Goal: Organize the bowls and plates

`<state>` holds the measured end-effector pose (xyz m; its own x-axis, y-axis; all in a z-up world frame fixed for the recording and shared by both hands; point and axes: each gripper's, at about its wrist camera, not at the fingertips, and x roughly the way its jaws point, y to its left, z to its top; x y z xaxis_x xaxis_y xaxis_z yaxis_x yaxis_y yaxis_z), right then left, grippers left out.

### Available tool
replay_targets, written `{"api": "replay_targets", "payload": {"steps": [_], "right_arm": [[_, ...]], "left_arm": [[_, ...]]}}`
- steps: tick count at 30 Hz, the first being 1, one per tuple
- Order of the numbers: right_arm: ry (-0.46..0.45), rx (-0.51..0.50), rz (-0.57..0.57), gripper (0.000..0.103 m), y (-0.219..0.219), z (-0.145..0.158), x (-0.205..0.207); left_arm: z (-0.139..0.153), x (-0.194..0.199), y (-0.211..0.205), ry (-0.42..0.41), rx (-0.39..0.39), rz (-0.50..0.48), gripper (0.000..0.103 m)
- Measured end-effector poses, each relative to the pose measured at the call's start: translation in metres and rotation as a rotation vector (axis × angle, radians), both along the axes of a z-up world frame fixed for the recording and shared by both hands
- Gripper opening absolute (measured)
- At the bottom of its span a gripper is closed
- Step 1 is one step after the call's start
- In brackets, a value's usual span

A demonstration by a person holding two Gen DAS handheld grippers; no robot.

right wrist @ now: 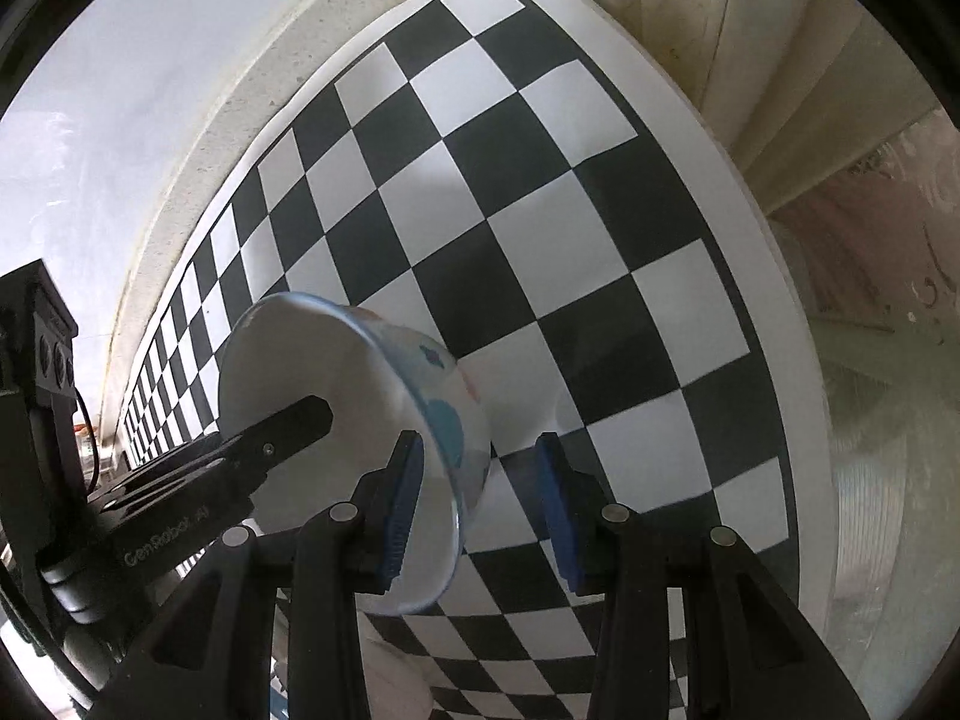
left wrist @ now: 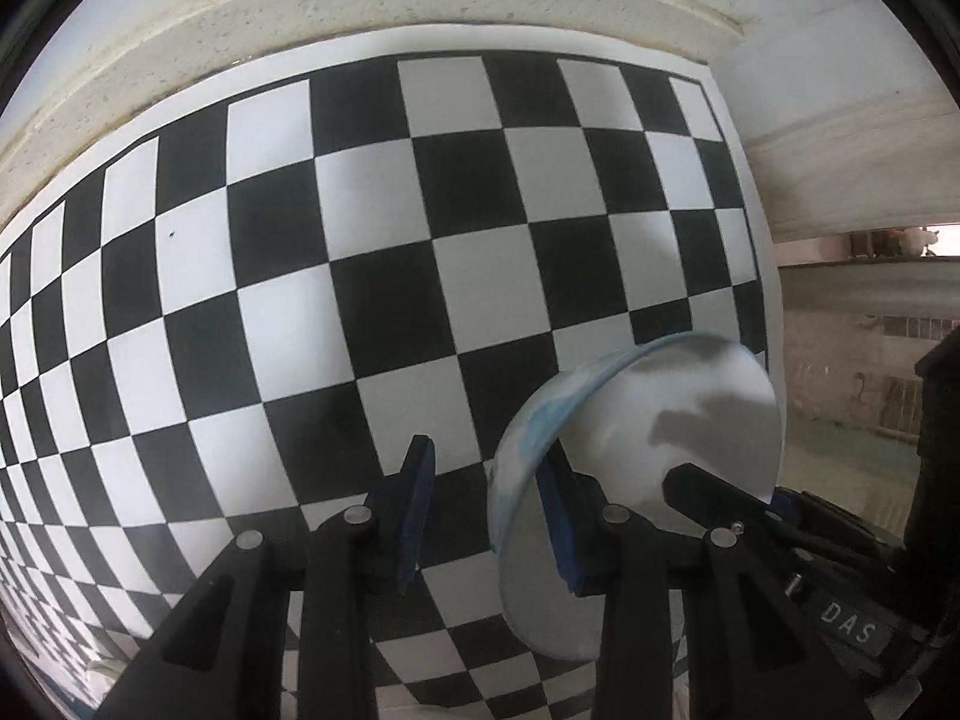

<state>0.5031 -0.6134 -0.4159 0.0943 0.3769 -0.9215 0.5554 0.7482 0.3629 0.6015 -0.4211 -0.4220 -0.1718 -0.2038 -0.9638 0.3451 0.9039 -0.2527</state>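
A white bowl (right wrist: pixel 360 420) with blue and red markings on its outer wall is seen in the lower middle of the frame, tilted on its side with the opening turned to the left. The bowl wall is set between the blue pads of the right gripper (right wrist: pixel 480 504); the left pad (right wrist: pixel 401 510) lies against the inside, while a gap is left at the right pad. A finger of the left gripper (right wrist: pixel 282 426) reaches into the bowl from the lower left. A checkerboard sheet (right wrist: pixel 540 210) fills the background.

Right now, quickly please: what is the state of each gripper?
Left gripper: open, astride the bowl wall, outer pad not touching.
Right gripper: open, astride the same wall, outer pad not touching.
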Motion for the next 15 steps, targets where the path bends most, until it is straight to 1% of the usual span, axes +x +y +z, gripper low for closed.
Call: {"api": "replay_targets", "payload": {"steps": [1, 3, 4, 5, 9, 13, 15], "right_arm": [[-0.005, -0.003, 0.001, 0.039, 0.000, -0.001, 0.001], [-0.010, -0.010, 0.005, 0.021, -0.002, -0.003, 0.002], [-0.007, -0.002, 0.007, 0.013, -0.003, -0.004, 0.001], [-0.007, 0.014, 0.005, 0.012, -0.003, -0.006, 0.003], [0.000, -0.035, 0.024, 0.010, 0.002, -0.002, 0.004], [-0.004, -0.018, 0.029, 0.010, 0.007, 0.003, 0.002], [-0.016, -0.012, 0.033, 0.010, 0.010, 0.012, -0.003]], "left_arm": [[0.000, -0.001, 0.000, 0.005, -0.017, 0.002, 0.025], [0.000, 0.002, 0.003, 0.019, -0.034, 0.006, 0.019], [0.000, 0.002, 0.002, 0.027, -0.039, 0.006, 0.018], [0.002, 0.001, 0.001, 0.022, -0.033, 0.002, 0.018], [0.011, -0.010, -0.007, -0.035, -0.008, -0.034, 0.018], [0.026, -0.015, -0.001, -0.048, -0.023, -0.028, 0.018], [0.038, -0.028, 0.007, -0.060, -0.028, -0.025, 0.018]]}}
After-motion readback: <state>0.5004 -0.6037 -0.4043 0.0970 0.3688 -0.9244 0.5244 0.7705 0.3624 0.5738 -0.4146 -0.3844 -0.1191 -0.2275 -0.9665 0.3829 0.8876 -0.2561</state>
